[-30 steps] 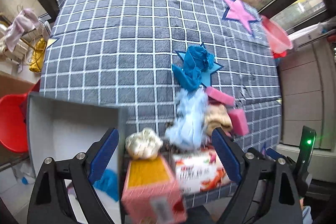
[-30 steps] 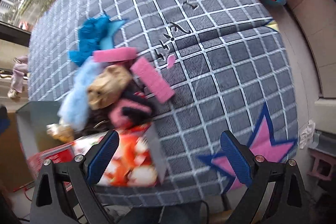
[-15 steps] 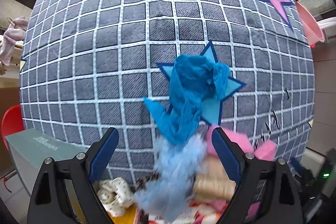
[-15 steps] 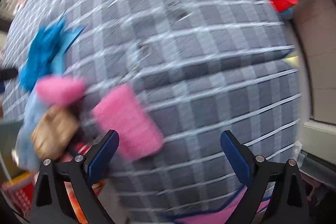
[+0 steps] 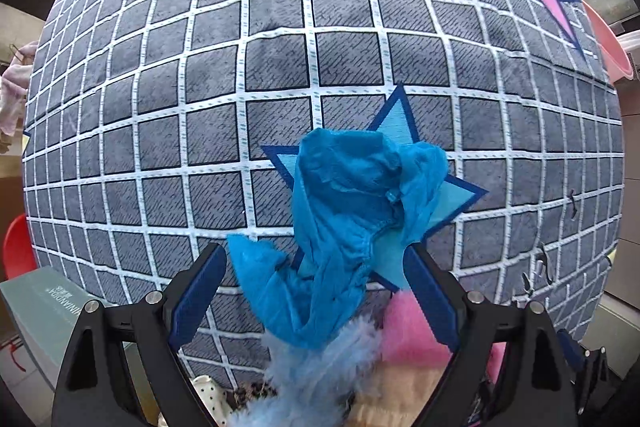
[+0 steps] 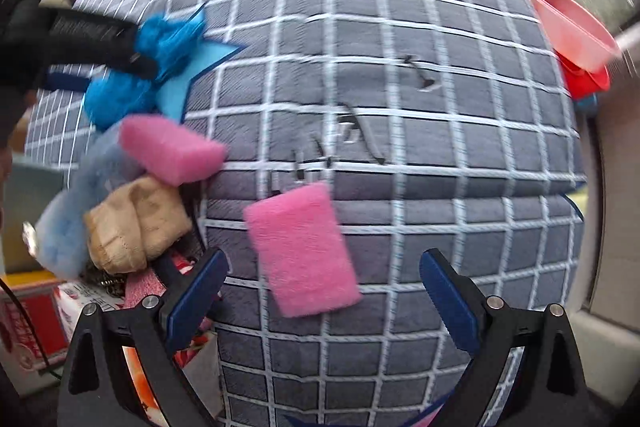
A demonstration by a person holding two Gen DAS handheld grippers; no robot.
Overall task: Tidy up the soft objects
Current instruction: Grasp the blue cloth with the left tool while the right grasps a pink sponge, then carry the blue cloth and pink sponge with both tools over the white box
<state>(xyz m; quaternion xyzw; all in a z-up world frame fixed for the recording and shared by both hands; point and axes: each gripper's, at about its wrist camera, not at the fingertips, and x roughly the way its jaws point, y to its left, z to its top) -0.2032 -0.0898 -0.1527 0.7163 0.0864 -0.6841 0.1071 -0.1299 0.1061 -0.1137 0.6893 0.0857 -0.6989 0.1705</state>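
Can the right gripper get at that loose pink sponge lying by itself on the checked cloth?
Probably yes. The right gripper is open, and the pink sponge lies flat just ahead between its fingers, apart from the pile, with nothing on it.

The left claw (image 5: 316, 291), jaws spread wide, straddles a crumpled bright-blue thin cloth (image 5: 352, 227) lying on a grey checked bedspread (image 5: 280, 59), over a light-blue star patch (image 5: 452, 203).
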